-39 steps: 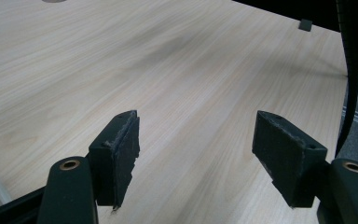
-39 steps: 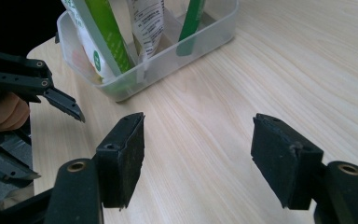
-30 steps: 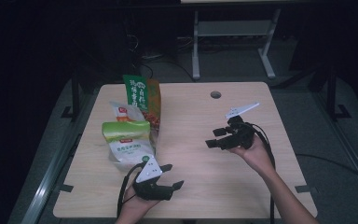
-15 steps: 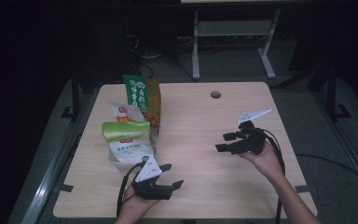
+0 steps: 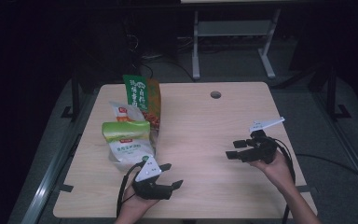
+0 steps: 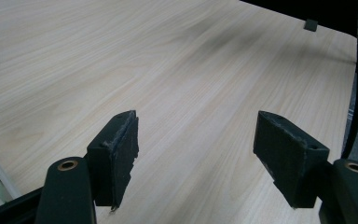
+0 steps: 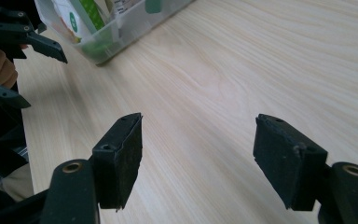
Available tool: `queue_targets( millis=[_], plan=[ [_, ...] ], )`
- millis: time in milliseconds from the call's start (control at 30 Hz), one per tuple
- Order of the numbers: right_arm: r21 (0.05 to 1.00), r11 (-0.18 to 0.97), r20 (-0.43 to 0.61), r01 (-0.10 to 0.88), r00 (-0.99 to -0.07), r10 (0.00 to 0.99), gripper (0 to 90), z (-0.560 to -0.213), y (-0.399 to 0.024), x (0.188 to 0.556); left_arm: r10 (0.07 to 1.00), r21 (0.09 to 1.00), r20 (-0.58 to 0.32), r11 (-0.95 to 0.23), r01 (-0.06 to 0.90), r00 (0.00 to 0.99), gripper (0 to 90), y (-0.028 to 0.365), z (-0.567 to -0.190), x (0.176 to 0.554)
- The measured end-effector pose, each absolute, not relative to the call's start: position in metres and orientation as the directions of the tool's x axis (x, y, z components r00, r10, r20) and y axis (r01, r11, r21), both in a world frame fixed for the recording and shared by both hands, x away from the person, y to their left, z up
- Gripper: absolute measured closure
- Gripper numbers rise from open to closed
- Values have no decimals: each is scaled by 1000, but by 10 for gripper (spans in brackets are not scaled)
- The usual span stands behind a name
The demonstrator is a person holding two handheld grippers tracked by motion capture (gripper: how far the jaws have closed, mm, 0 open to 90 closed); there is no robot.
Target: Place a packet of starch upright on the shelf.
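Three snack bags stand together at the table's left: a tall green and orange bag, a white bag with a red label and, in front, a green-topped white bag. My left gripper rests near the front edge just right of the front bag, jaws wide apart over bare wood. My right gripper hovers at the right side, pointing left, open with nothing between its pads. In the right gripper view the bags and the left gripper lie ahead.
The light wooden table has a round cable hole at the back centre. A white desk frame stands on the dark floor behind. Black cables trail from both grippers over the table's near and right edges.
My right gripper has moved to the right and nearer to the table's front edge, a little lower. The left gripper stays in place, and the bags have not moved.
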State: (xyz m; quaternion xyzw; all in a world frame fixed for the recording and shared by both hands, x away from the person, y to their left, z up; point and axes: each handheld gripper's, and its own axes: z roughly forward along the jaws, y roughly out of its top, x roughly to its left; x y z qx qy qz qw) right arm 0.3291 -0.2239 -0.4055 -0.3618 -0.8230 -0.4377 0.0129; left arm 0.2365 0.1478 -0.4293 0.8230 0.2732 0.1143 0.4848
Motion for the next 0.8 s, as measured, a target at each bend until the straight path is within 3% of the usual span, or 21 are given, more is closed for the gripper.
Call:
queue_targets(
  millis=[800],
  plan=[
    [697,295,375,654,-682,627,309,-433,-267,286,561,852,-76,-393,347,824,288,148,-432,236]
  ],
)
